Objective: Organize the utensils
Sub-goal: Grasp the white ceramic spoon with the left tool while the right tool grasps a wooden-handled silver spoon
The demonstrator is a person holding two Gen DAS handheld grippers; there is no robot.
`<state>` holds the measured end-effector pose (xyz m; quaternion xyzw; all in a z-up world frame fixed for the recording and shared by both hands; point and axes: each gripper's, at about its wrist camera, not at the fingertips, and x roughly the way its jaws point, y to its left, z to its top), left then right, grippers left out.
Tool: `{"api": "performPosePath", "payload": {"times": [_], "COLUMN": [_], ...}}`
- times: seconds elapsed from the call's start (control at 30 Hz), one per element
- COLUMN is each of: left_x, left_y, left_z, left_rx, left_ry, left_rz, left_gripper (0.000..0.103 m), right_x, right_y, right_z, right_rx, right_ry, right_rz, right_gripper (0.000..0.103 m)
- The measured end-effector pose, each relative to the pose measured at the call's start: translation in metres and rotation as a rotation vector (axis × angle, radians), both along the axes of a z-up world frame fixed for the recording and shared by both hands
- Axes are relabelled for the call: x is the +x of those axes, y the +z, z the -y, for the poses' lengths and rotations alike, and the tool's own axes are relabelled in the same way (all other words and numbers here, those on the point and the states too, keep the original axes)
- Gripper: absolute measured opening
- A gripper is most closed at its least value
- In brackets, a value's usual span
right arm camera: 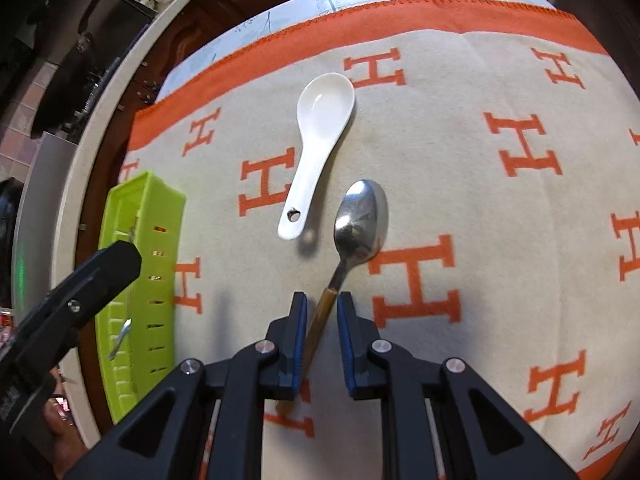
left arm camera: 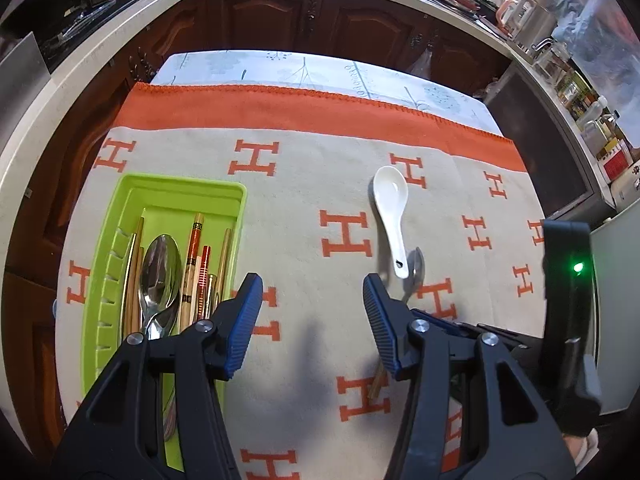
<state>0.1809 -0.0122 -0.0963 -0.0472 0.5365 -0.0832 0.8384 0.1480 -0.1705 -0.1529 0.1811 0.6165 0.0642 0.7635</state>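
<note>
The right gripper (right arm camera: 322, 320) straddles, jaws narrowed but seemingly not touching, a metal spoon (right arm camera: 361, 222) with a wooden handle; the left gripper (left arm camera: 312, 312) gapes wide, empty.

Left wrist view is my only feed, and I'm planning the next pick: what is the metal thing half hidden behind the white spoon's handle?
Observer: A metal spoon with a brownish handle. It lies bowl-up on the blanket beside the white ceramic spoon, not touching it.
Operator: Do the right tongs have it already?
Observer: Not yet. The right tongs are open and straddle the handle, with a clear gap on the right side.
</note>
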Motion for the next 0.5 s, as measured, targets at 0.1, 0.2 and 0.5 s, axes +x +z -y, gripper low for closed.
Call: {"api": "performPosePath", "payload": {"times": [0.1,0.2,0.5], "left_x": [0.004,0.007,0.024], "left_y": [-0.003,-0.005,-0.011], "left_z": [-0.003,-0.005,0.012], "left_rx": [-0.008,-0.014,-0.038], "left_ry": [0.007,0.012,-0.019], "left_rz": [-0.005,-0.011,-0.029], "left_gripper": [0.049,0.049,0.049], "right_x": [-0.002,-0.008,-0.012], "right_y": [0.002,0.003,0.004], "right_z": [-0.011,-0.023,0.022], "right_rx": [-0.081,-0.173,-0.166], "right_ry": [0.021,0.055,-0.019], "right_rz": [0.028,0.076,0.093], "right_gripper": [0.015,0.011,0.006]}}
